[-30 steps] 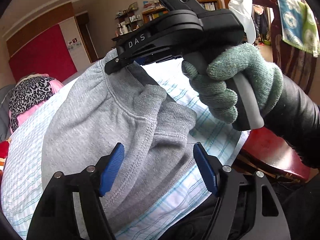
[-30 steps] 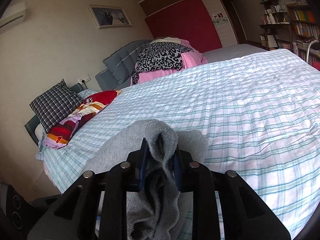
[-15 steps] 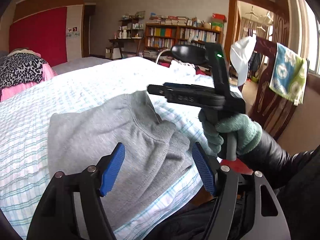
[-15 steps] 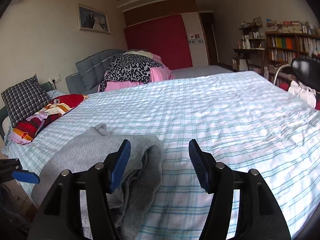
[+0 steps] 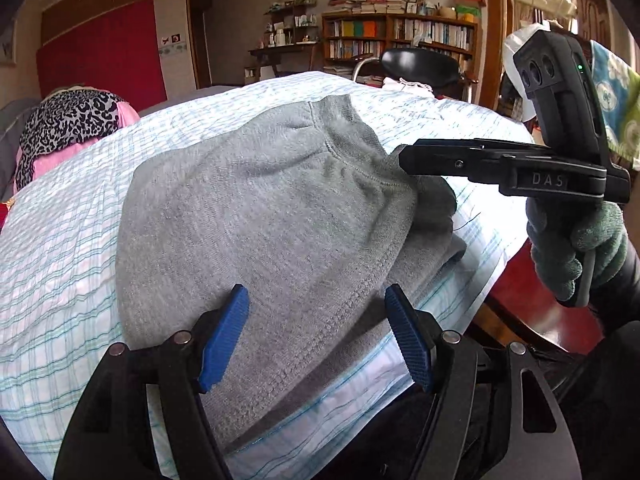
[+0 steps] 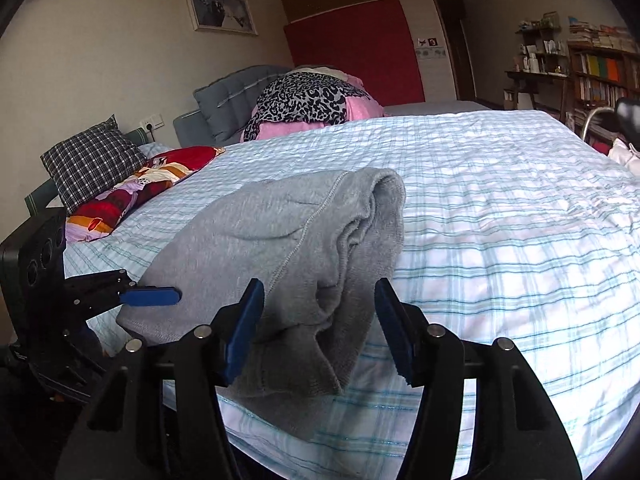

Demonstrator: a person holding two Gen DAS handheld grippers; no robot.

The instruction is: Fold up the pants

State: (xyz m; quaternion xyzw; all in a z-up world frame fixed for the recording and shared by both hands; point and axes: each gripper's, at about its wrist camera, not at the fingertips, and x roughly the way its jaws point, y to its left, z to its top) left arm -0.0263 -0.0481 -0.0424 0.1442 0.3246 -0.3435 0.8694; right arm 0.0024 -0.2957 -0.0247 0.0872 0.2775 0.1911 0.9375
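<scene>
The grey pants lie folded in a thick bundle at the near edge of the plaid bed. My left gripper is open, its blue pads either side of the bundle's near hem. My right gripper is open over the bunched end of the pants, holding nothing. In the left wrist view the right gripper comes in from the right and its tips meet the bundle's far corner. In the right wrist view the left gripper shows at the left by the pants' edge.
A leopard and pink pile and a grey headboard cushion sit at the bed's far end. A checked pillow and a red patterned cloth lie at the left. Bookshelves, a black chair and a red wooden surface stand on the right.
My right gripper has opened and let go of the pants' bunched end, which now rests on the bed. Both grippers have drawn in low over the bundle.
</scene>
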